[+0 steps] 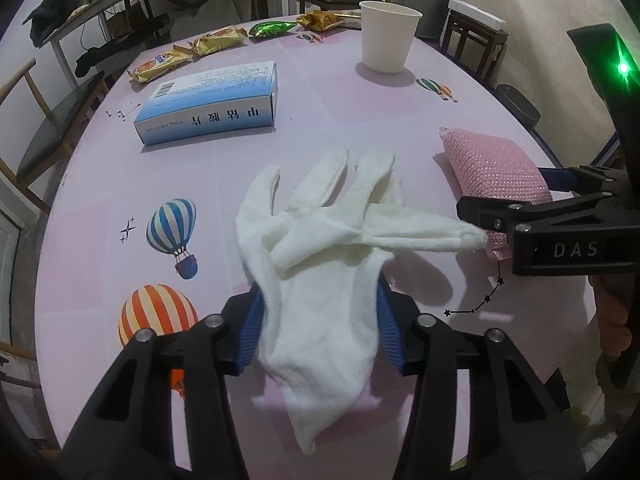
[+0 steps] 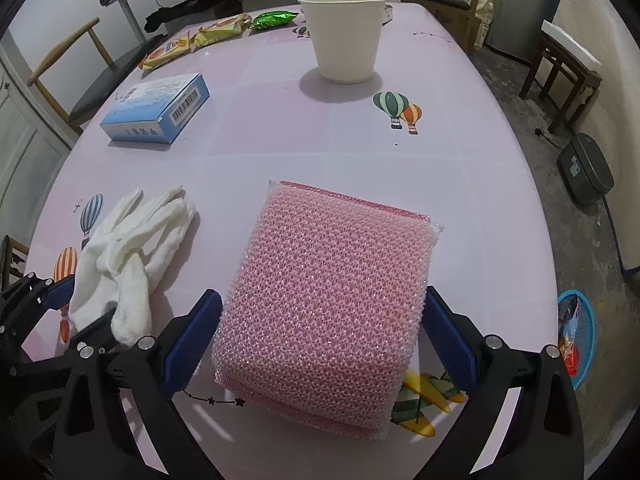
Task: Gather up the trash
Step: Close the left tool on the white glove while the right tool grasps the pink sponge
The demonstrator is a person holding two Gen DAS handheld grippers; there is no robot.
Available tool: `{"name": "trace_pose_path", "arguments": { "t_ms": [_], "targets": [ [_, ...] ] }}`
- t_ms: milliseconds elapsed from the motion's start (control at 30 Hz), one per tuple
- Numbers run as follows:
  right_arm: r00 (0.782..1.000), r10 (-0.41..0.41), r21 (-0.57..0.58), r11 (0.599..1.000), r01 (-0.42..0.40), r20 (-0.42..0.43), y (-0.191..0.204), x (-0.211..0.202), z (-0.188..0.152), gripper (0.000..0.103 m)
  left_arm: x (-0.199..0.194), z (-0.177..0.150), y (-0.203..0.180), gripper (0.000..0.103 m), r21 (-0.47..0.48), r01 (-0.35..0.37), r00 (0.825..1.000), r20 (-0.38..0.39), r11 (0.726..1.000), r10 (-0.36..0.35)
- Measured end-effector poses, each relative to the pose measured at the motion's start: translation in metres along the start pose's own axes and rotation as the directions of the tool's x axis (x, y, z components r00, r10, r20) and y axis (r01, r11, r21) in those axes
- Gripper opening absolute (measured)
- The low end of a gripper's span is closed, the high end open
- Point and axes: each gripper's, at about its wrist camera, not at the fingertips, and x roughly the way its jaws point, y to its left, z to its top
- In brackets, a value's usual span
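Note:
A white cloth glove [image 1: 316,264] lies between the blue pads of my left gripper [image 1: 318,320], which is shut on it near the cuff; its fingers spread forward above the pink table [image 1: 320,120]. The glove also shows in the right wrist view [image 2: 128,256]. My right gripper [image 2: 322,332] is shut on a pink mesh scrubbing sponge [image 2: 320,292], its pads on both sides. The sponge [image 1: 496,176] and right gripper [image 1: 512,216] show at the right in the left wrist view. One glove finger reaches to the right gripper's tip.
A white paper cup [image 2: 344,32] stands at the far middle. A blue medicine box [image 2: 156,108] lies at the left. Several snack wrappers [image 2: 216,32] line the far left edge. Chairs surround the table. A blue bin [image 2: 576,340] with trash sits on the floor at right.

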Motion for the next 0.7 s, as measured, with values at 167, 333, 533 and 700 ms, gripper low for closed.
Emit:
{"name": "trace_pose_path", "arguments": {
  "t_ms": [167, 333, 533, 700],
  "targets": [
    [1.000, -0.003, 0.000, 1.000, 0.003, 0.004, -0.0004, -0.0011, 0.0008, 0.088, -0.0004, 0.0000, 0.0002, 0.038, -0.008, 0.008, 1.000, 0.003, 1.000, -0.008],
    [1.000, -0.004, -0.003, 1.000, 0.004, 0.008, -0.0005, -0.0020, 0.0001, 0.086, -0.0009, 0.0000, 0.0005, 0.032, -0.010, 0.018, 1.000, 0.004, 1.000, -0.018],
    [1.000, -0.004, 0.001, 1.000, 0.004, 0.017, -0.0009, -0.0055, 0.0007, 0.085, -0.0026, -0.0002, 0.0004, 0.021, -0.009, 0.026, 1.000, 0.009, 1.000, -0.026],
    [1.000, -0.002, 0.005, 1.000, 0.002, 0.025, -0.0026, -0.0088, 0.0020, 0.085, -0.0047, -0.0004, 0.0003, 0.015, -0.008, 0.031, 0.999, 0.015, 0.999, -0.031]
  ]
}}
